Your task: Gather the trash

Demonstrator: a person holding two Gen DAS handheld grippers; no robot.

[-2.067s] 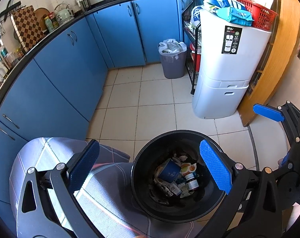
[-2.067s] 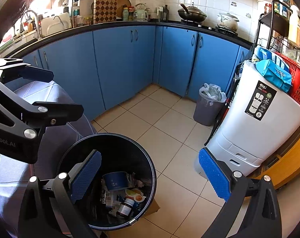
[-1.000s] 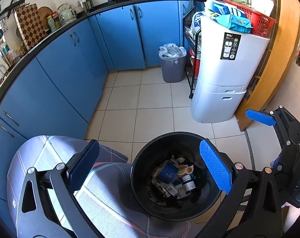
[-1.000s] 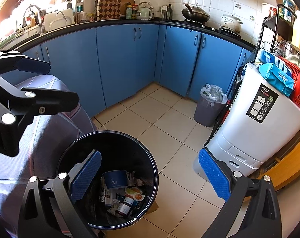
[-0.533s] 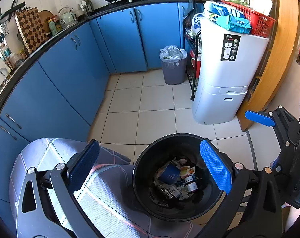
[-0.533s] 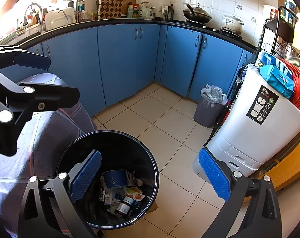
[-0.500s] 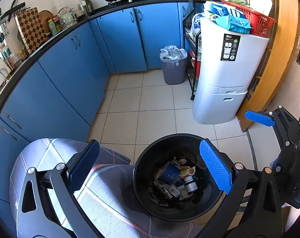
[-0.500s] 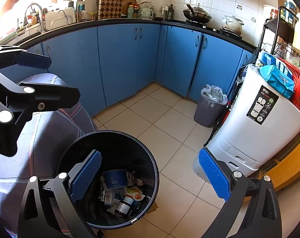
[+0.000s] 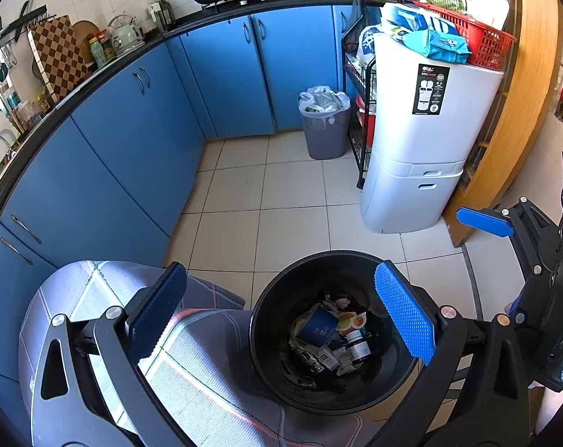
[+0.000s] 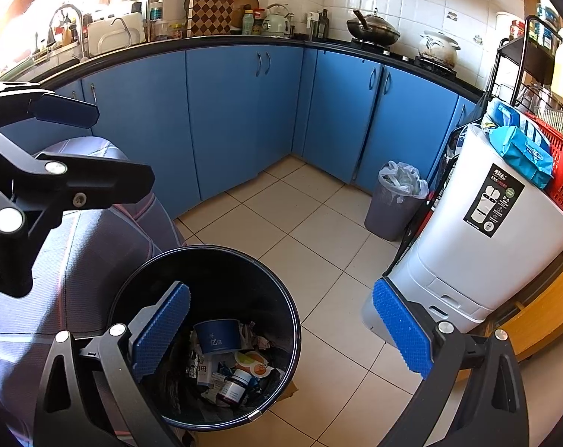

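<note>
A black round bin (image 9: 277,298) stands on the tiled floor below both grippers; it also shows in the right wrist view (image 10: 221,260). Inside lie a blue paper cup (image 9: 318,326), a small brown jar (image 10: 234,387), cartons and wrappers. My left gripper (image 9: 281,314) is open and empty above the bin's near rim. My right gripper (image 10: 279,331) is open and empty above the bin's right side. The right gripper's blue pad (image 9: 484,221) shows at the right of the left wrist view.
A person's leg in plaid grey cloth (image 9: 95,298) sits left of the bin. Blue cabinets (image 9: 139,130) curve along the wall. A grey bin with a white liner (image 9: 324,126) and a white appliance (image 9: 419,156) stand further back.
Both grippers have stayed open and empty. The views have drifted slightly, with the bin shifting a little in frame. The trash in the bin has not moved.
</note>
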